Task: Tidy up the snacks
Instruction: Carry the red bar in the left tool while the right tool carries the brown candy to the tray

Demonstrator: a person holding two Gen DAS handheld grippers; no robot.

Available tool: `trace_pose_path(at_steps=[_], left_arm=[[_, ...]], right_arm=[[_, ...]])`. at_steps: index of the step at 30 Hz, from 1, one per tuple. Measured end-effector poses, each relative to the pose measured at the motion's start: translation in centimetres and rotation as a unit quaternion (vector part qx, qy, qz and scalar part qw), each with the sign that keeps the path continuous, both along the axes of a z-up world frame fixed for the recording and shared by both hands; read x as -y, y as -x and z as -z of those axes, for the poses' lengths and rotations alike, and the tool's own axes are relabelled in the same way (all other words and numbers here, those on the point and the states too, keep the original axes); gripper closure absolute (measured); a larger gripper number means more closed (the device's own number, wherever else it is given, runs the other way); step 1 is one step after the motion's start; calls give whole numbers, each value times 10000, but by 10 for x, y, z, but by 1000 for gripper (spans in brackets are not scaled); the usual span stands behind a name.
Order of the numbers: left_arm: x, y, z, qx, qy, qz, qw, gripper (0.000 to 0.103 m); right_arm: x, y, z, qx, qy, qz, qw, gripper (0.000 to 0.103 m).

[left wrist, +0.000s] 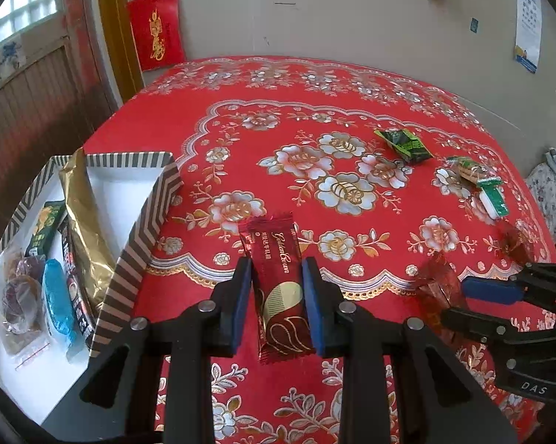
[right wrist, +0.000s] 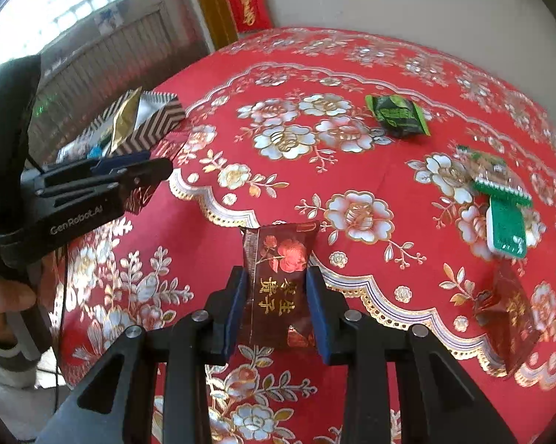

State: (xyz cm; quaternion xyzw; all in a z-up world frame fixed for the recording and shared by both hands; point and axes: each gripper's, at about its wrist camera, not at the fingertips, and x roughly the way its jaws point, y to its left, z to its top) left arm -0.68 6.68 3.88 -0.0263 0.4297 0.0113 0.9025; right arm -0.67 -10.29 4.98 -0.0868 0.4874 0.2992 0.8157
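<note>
Left claw (left wrist: 277,296): jaws nearly closed, blue pads pressed on both long edges of a dark red wafer bar (left wrist: 278,292), gripped mid-length so it hangs free above the cloth, probably for carrying to the box.
Right claw (right wrist: 277,309): likewise narrowed onto a translucent red sweet packet (right wrist: 280,285) with a rose print and gold characters, pinched at its lower half, top edge standing clear.

Left of the left claw: striped box (left wrist: 145,218), open-topped, the likely destination. It holds a gold foil bag (left wrist: 84,222) leaning upright, a blue wrapper (left wrist: 58,296), a green packet and clear-bagged round biscuits, packed side by side.

Ahead and right of both claws, loose on the red floral tablecloth (left wrist: 241,118): a dark green packet (right wrist: 398,114), a green-and-clear packet (right wrist: 499,181) resting against a green-and-white sachet (right wrist: 507,233), and, near the right claw's right side, another red packet (right wrist: 507,318).

Obscured: the box's near end is cut off in the left view; in the right view its contents are blurred. Print on the green packets is unreadable. The red packets blend into the cloth.
</note>
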Motion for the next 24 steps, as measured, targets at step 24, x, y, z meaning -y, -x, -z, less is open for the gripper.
trace_pose_path(at_steps=[24], left_arm=[[-14, 4, 3, -22, 243, -67, 9997, 73]], right_arm=[[-17, 4, 5, -192, 303, -371, 9987, 67]])
